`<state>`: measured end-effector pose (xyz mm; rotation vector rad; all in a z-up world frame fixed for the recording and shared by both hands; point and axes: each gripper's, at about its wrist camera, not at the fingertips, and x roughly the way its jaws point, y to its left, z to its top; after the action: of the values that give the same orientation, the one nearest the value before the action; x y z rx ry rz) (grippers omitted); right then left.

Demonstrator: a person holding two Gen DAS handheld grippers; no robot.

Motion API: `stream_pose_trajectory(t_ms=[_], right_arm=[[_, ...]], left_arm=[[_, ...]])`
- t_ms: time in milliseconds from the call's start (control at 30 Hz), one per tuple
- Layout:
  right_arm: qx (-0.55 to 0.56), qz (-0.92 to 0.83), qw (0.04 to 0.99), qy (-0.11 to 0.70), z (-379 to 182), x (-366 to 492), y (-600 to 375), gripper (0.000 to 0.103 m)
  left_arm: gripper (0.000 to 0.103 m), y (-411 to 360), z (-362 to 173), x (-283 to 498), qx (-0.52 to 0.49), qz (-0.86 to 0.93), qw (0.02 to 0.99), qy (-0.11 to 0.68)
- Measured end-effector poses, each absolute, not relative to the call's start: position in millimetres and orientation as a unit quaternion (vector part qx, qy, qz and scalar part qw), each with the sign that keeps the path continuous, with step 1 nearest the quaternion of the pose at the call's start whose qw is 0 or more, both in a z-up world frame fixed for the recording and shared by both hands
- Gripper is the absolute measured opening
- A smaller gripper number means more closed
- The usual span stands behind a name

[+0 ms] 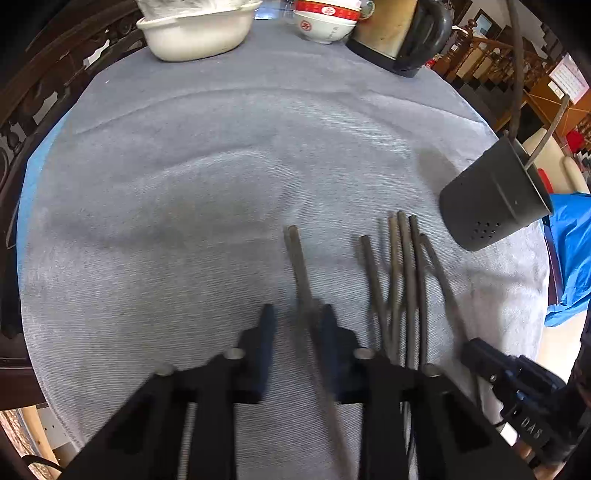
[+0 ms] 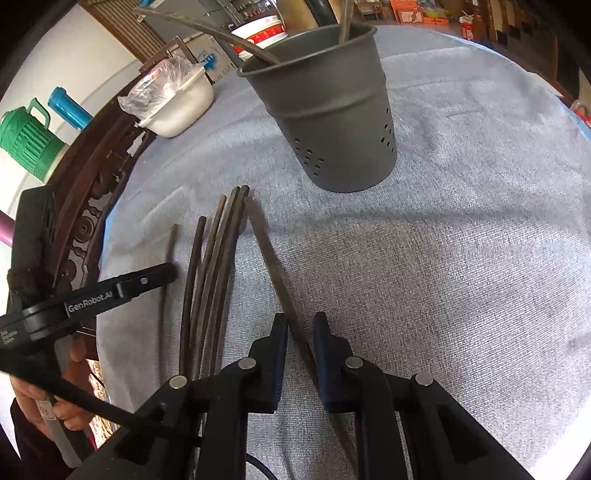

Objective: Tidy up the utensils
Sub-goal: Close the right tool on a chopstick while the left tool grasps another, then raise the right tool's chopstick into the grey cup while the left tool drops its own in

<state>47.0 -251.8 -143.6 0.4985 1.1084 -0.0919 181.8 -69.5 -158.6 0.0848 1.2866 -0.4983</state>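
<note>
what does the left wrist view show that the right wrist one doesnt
Only the left wrist view: stacked red-and-white bowls, a kettle and blue fabric past the table edge. Only the right wrist view: a green jug and a blue cylinder. Both: the grey perforated holder, loose chopsticks on the grey cloth, the white basin, and the right gripper with one chopstick in its jaws.

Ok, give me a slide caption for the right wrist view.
Right tool straddles one chopstick near the grey utensil holder; five more chopsticks lie left.
</note>
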Motion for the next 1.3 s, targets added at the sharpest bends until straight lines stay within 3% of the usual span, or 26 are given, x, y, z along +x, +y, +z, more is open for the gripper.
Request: stream_pose_trajectory(t_ms=[67,233,367,633,733,800,900,1067,1300], right_arm=[[0.229,-0.038,0.816,0.53,-141.0,49.8,-251.1,0.021],[0.207,-0.019,0.834,0.511,-120.5,69.4,-247.2,0.021],[0.175,-0.026,0.831,0.528,-120.3,93.4,-242.1,0.021],[0.137,-0.034,0.823,0.55,-132.4,119.2,-232.9,0.022],[0.11,-0.033,0.828,0.549,-131.6,120.3,-226.8,0.022],[0.087,-0.034,0.83,0.549,-131.0,122.3,-222.6,0.013],[0.095,-0.035,0.829,0.55,-130.5,122.6,-226.7,0.007],[0.122,-0.015,0.844,0.522,-109.7,108.2,-229.8,0.006],[0.133,0.007,0.889,0.438,-41.5,68.3,-237.7,0.006]], left_arm=[[0.017,-59.5,-159.3,183.4,0.026,-0.239,0.761,0.603],[0.017,-44.1,-159.9,193.5,0.011,-0.254,0.745,0.617],[0.031,-41.1,-158.2,206.7,0.002,-0.25,0.74,0.625],[0.031,-58.0,-158.3,227.8,-0.011,-0.228,0.736,0.637],[0.016,-63.7,-161.8,237.1,-0.008,-0.213,0.74,0.639],[0.009,-62.3,-163.2,240.8,-0.012,-0.207,0.74,0.64],[0.008,-56.4,-164.8,240.9,-0.029,-0.21,0.739,0.639],[0.007,-39.9,-143.0,232.4,-0.043,-0.212,0.754,0.621],[0.005,-29.7,-57.8,197.7,-0.035,-0.232,0.811,0.536]])
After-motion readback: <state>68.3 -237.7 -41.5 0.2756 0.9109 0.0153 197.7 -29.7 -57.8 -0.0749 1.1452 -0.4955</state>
